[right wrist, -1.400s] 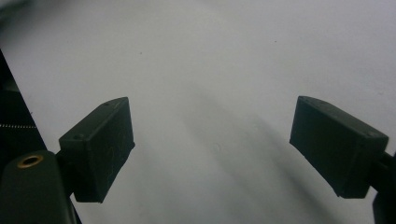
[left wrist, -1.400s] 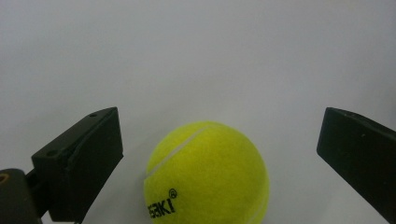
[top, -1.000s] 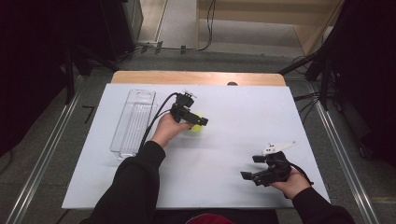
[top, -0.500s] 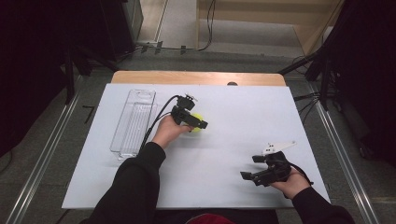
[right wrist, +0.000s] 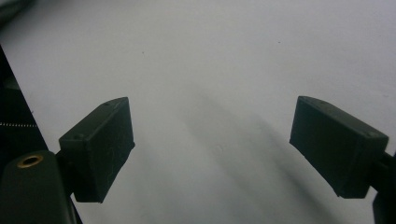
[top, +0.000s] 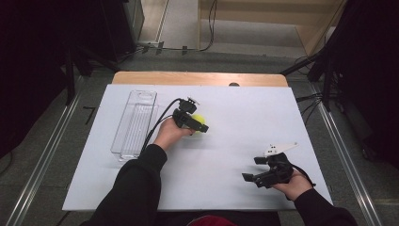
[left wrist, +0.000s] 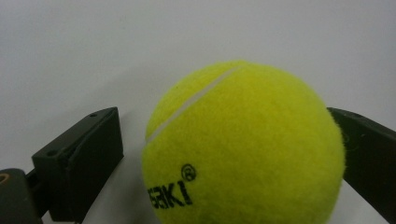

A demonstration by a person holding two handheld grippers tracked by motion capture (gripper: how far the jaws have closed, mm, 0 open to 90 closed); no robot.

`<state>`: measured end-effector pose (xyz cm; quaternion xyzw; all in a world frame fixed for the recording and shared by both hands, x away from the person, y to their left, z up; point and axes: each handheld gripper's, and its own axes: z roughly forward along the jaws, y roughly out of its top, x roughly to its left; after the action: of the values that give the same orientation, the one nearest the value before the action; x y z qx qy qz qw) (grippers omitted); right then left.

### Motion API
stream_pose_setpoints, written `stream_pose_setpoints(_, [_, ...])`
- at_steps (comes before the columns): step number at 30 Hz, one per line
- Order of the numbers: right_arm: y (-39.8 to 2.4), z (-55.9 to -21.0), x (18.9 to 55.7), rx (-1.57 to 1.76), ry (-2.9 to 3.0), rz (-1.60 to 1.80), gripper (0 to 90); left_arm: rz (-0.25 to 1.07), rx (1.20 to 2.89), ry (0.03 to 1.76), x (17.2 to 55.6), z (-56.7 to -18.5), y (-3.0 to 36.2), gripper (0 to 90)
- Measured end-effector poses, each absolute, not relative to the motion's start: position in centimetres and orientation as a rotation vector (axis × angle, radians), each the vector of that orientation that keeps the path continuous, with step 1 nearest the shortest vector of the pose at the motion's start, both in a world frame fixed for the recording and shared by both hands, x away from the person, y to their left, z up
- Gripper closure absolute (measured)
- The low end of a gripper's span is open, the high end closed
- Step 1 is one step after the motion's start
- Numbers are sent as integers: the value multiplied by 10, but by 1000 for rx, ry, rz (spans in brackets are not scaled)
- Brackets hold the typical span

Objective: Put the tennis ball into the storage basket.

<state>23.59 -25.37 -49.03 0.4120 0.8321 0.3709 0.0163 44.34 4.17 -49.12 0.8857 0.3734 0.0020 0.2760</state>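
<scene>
White table sheet: covers the work surface and lies beneath both grippers.

Clear plastic tray: lies empty on the sheet, well apart from the left gripper's jaws, on the side opposite their tips.

Left gripper: held low over the sheet. In the left gripper view the jaws stand wide. One finger shows a gap to the ball; the other finger lies right against the felt, though whether it presses cannot be told.

Right gripper: held near the sheet's close edge, well apart from the ball. Jaws spread wide, with bare sheet between the fingers.

Tennis ball: yellow, seated on the sheet between the left gripper's fingers, off-centre.
</scene>
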Motion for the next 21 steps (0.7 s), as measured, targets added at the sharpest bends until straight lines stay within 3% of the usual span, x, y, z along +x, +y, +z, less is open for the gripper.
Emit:
stream_pose_setpoints(6, [-254,-490,236,1283,2587,1150,116,22,2381,999,443,-491,43,38])
stream_pose_setpoints(10, [-254,-490,236,1284,2589,1150,116,57,2376,986,441,-490,45,149])
stream_pose_setpoints(12, [-254,-490,236,1281,2588,1152,116,22,2352,992,441,-490,46,172])
stream_pose_setpoints(14, [-254,-490,236,1282,2589,1153,116,-10,2336,981,442,-489,47,255])
stream_pose_setpoints(21, [-253,-490,236,1287,2590,1150,116,-7,2343,970,441,-489,47,263])
